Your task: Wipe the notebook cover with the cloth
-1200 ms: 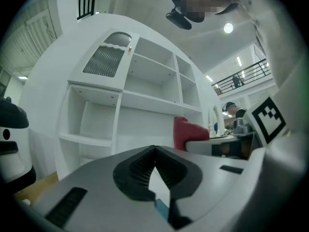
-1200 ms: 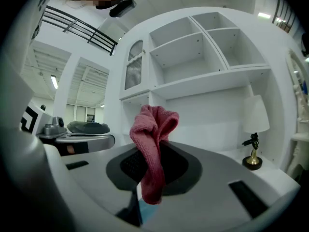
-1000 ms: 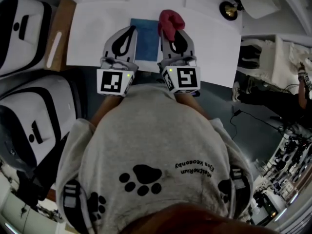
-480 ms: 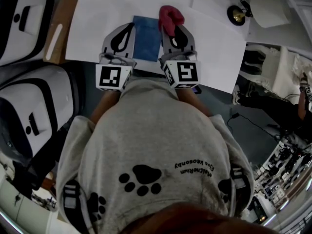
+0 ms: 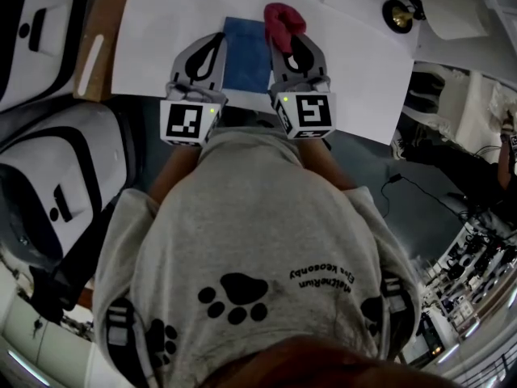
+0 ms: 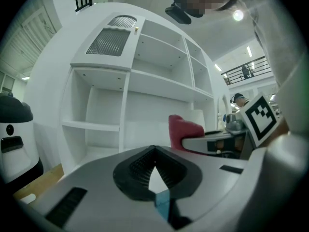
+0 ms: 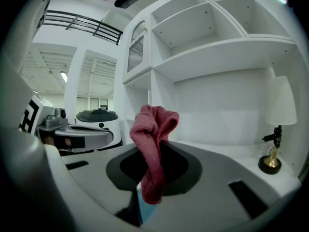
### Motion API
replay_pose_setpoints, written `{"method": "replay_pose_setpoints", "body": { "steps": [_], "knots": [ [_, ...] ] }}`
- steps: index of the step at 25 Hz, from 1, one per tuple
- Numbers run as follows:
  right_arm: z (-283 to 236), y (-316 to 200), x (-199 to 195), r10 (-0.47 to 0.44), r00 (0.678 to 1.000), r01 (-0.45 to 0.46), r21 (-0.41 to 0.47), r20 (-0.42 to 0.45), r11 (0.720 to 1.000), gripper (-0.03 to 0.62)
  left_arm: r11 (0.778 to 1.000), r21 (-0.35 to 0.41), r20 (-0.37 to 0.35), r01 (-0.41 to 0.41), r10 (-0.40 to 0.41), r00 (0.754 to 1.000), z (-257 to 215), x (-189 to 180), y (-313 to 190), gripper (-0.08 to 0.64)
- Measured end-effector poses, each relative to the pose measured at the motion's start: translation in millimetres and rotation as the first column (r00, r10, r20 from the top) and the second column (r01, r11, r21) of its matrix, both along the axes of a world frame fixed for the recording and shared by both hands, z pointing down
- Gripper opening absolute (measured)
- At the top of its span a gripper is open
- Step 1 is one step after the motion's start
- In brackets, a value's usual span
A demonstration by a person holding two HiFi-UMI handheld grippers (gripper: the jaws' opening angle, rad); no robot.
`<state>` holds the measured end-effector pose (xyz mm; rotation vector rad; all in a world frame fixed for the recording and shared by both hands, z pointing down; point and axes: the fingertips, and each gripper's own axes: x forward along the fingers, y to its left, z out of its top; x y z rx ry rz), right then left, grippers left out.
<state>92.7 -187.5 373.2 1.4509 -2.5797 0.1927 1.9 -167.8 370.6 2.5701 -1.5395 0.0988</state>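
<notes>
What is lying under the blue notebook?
A white surface shows all around the notebook, so the notebook probably rests on that. Whatever is directly beneath it cannot be seen, because the cover hides it.

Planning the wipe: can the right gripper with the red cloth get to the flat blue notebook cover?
Probably yes: the right gripper, shut on the crumpled red cloth, sits right beside the blue notebook, whose cover shows bare; the left gripper flanks the other side.

A grey sweatshirt is showing two lines of upside-down print, too blurred for reading. Two marker cubes are bearing square black-and-white codes.
</notes>
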Motion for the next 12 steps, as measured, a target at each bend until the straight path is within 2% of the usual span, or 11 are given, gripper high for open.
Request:
{"method": "replay_pose_setpoints", "body": {
  "steps": [7,12],
  "knots": [
    [14.4,-9.6,-22.8,-0.091,0.992,0.09,-0.017,-0.087,0.996,0.063,0.998,-0.061,0.015,-0.02,0.021,1.0,29.7,-14.0,5.0,0.012],
    [31.3,-14.2,-40.1,-0.164,0.973,0.156,-0.058,-0.163,0.986,0.063,0.993,-0.108,0.054,-0.049,0.055,0.997,58.0,-21.7,11.9,0.012]
  ]
}}
